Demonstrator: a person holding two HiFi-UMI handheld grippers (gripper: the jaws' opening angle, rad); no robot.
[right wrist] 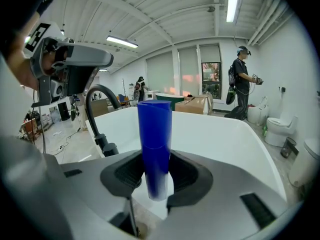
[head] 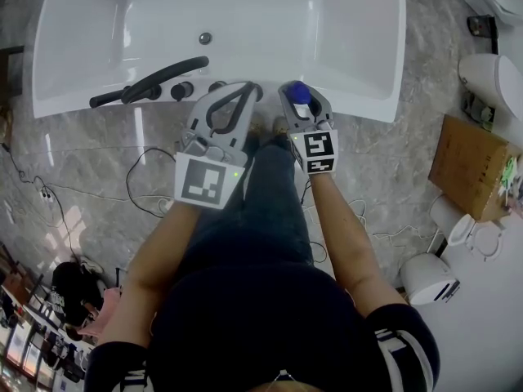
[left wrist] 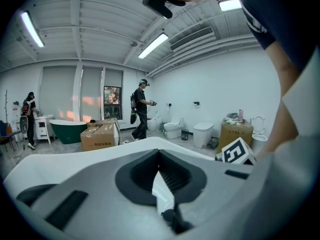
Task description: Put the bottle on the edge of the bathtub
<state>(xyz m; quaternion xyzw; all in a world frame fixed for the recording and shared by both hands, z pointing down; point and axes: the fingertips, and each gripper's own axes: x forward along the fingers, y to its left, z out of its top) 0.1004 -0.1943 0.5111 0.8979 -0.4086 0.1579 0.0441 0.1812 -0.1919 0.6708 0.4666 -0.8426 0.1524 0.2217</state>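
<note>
A blue bottle [head: 301, 95] stands upright between the jaws of my right gripper [head: 304, 104], over the near rim of the white bathtub [head: 359, 96]. In the right gripper view the bottle [right wrist: 155, 129] fills the gap and both pads press its sides, so the right gripper [right wrist: 156, 159] is shut on it. The bottle's base hangs just above the tub's rim [right wrist: 210, 134]; whether it touches I cannot tell. My left gripper [head: 245, 95] is beside it on the left, shut and holding nothing. In its own view the left gripper [left wrist: 160, 154] points out across the room.
A black faucet [head: 151, 80] with knobs sits on the tub's near rim, left of both grippers. Cables [head: 147, 178] lie on the marble floor. A cardboard box [head: 470, 166] and toilets [head: 490, 76] stand to the right. A person [left wrist: 142, 106] stands far off.
</note>
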